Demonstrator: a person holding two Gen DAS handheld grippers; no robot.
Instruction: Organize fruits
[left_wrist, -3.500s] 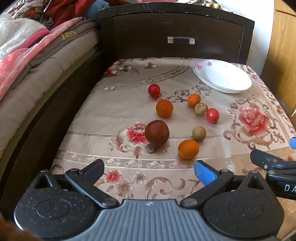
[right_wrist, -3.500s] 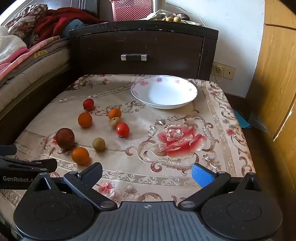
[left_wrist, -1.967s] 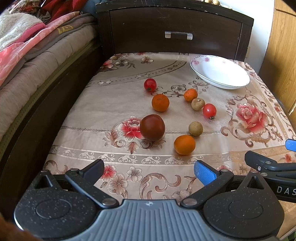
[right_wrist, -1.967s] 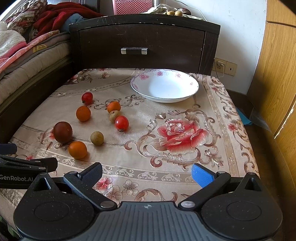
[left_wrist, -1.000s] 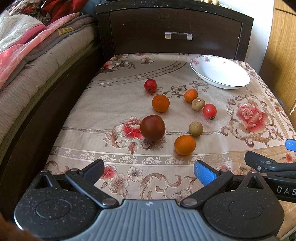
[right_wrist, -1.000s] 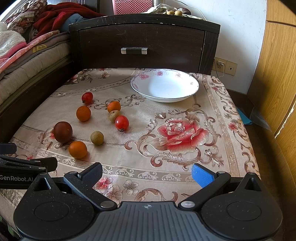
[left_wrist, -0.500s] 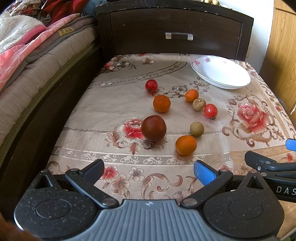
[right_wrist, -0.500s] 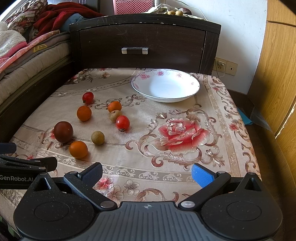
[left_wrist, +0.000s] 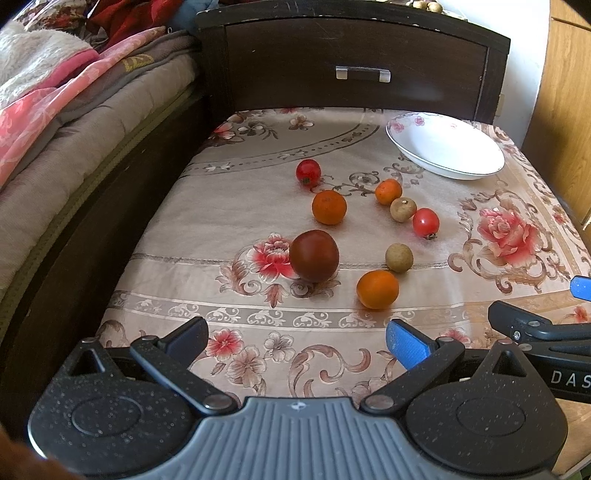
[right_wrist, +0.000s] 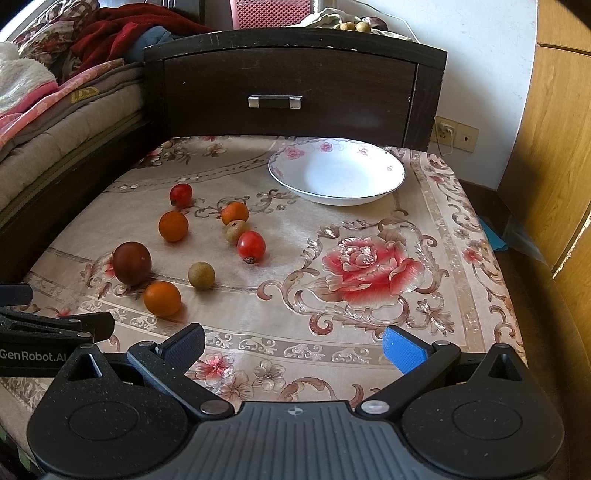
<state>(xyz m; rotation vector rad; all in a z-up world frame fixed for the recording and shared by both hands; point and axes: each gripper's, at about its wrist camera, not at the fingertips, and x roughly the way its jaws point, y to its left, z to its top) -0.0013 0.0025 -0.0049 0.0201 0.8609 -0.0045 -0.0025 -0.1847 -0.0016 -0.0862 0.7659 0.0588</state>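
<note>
- The left gripper (left_wrist: 295, 338) hung over the near edge of the counter (left_wrist: 236, 206), jaws spread wide and holding nothing.
- The right gripper (right_wrist: 293, 347) sat beside it to the right, also spread and empty.
- Eight fruits lay loose on the flowered cloth: three oranges, two red tomatoes, two small tan fruits, and one dark red tomato (left_wrist: 314, 255).
- One white bowl (right_wrist: 337, 175) stood empty at the far right of the counter, near the dark drawer cabinet (right_wrist: 291, 92).
- A bed (left_wrist: 74, 122) bordered the counter's left edge; a wooden panel rose to the right.
- The right half of the cloth, around the big printed rose, was bare.
- The nearest orange (left_wrist: 377, 289) lay just ahead of the left gripper, toward its right finger; the fruits sat well left of the right gripper.
</note>
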